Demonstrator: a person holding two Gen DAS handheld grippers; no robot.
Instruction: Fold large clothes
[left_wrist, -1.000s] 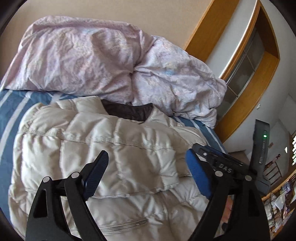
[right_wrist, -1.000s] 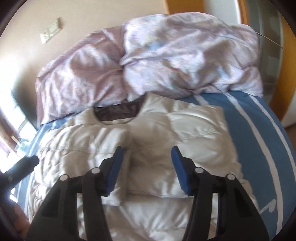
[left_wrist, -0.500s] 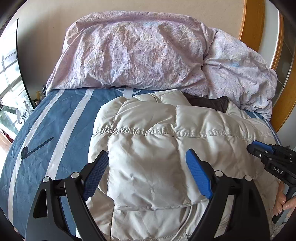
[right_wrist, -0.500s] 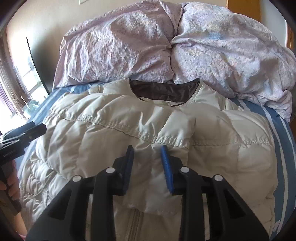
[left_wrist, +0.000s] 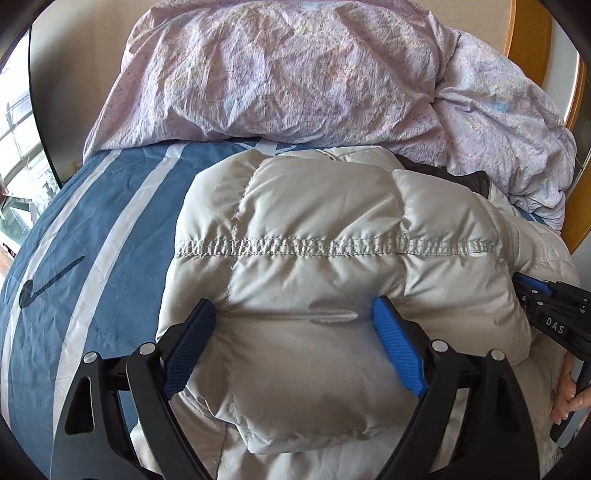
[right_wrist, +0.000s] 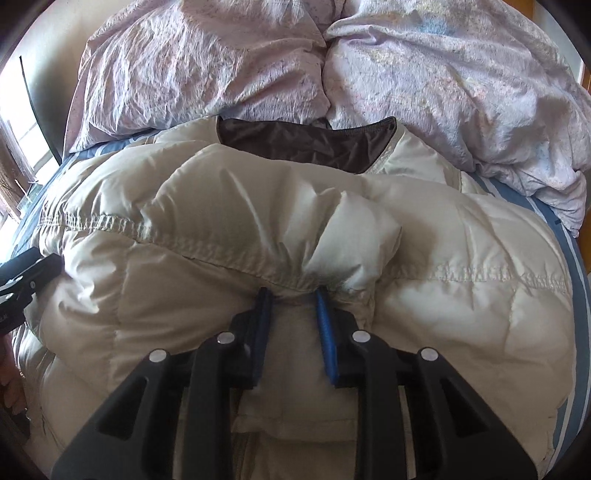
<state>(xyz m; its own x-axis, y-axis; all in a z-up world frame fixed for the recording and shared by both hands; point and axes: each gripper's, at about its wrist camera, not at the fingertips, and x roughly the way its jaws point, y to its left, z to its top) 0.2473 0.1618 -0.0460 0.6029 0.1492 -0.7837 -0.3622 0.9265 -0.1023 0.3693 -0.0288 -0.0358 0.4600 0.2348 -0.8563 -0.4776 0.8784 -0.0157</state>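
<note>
- The jacket (left_wrist: 325, 266), a cream quilted puffer, lies spread on the bed (left_wrist: 96, 236) on the blue striped sheet, with its brown-lined collar toward the rumpled pink duvet (left_wrist: 295, 74) at the head.
- A sleeve is already folded in across the chest; judging by this, the step in hand is taking hold of the padded cloth for the next fold.
- The right hand-held gripper (right_wrist: 293, 295) has its jaws closing on a pinched ridge of the jacket at a stitched seam; the cloth puckers between the blue pads, so it has a bite of fabric.
- The left hand-held gripper (left_wrist: 291, 314) stands wide open, its fingers straddling a fat quilted panel with the tips sunk into the cloth but not squeezing it.
- To do this well, the left jaws should close on a seam or an edge rather than the middle of a puffy panel, since slick filled fabric will likely squirt out of a shallow pinch.
- Both grips should probably take all the layers, the folded sleeve included, or the earlier fold may fall open when lifted.
- Lifting both sides together and level should keep the fold line straight.
- The only legible writing is "DAS" in white on the black body of the right tool, seen from the left camera.
- A dark swoosh-like mark is printed on the sheet; I can read no brand name there.
- No label on the jacket is visible.
</note>
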